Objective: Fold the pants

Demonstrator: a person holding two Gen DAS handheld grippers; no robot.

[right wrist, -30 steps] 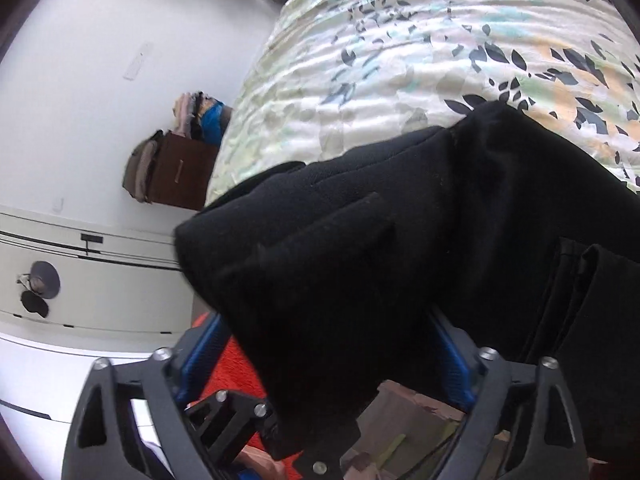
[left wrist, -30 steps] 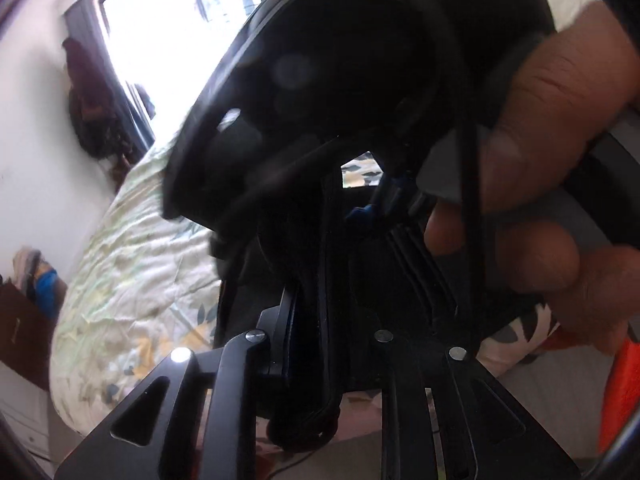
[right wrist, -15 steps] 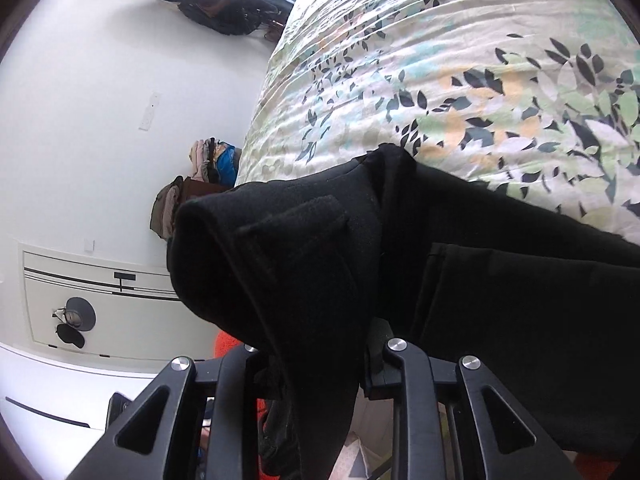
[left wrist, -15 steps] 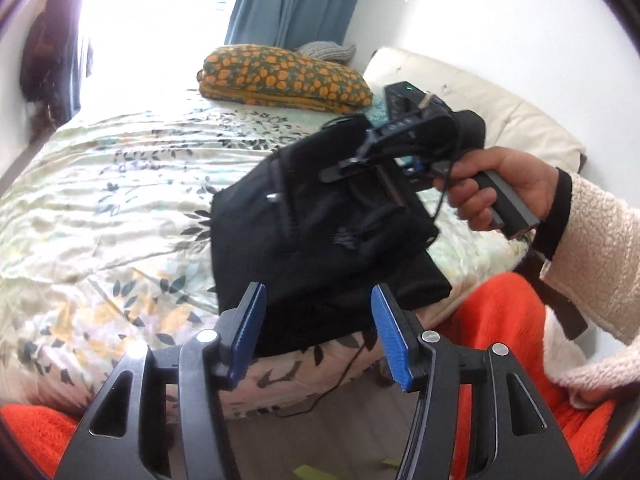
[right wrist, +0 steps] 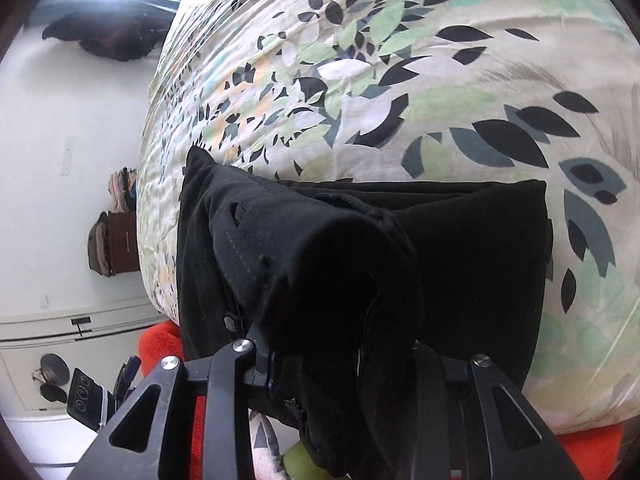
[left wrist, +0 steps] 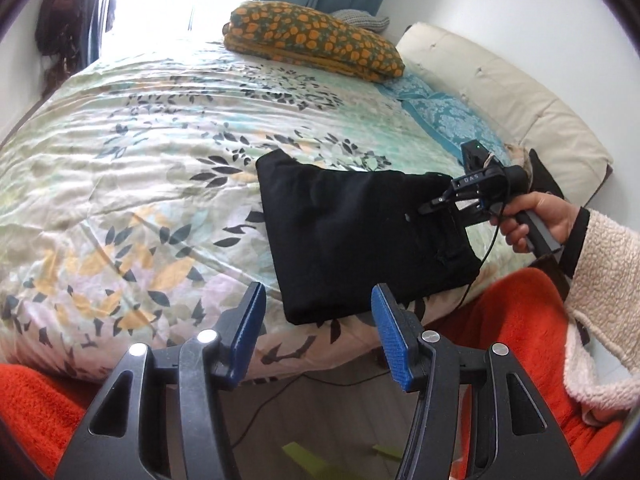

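Observation:
The black pants (left wrist: 352, 236) lie folded in a rough rectangle near the front edge of the floral bedspread (left wrist: 140, 152). My left gripper (left wrist: 316, 332) is open and empty, held off the bed's front edge, just short of the pants. My right gripper (left wrist: 436, 204) reaches in from the right and is shut on the pants' right edge. In the right wrist view the black pants (right wrist: 460, 260) bunch up between the closed fingers of that gripper (right wrist: 340, 356), and the folded stack lies on the bed beyond.
An orange patterned pillow (left wrist: 316, 40) and a blue patterned pillow (left wrist: 444, 116) lie at the head of the bed by a cream headboard (left wrist: 512, 100). An orange blanket (left wrist: 508, 340) lies below the bed edge. A brown nightstand (right wrist: 120, 244) stands by the wall.
My left gripper has pulled back from the pants and opened wider. My right gripper has carried its fold over and down, so the pants now lie flatter on the bed.

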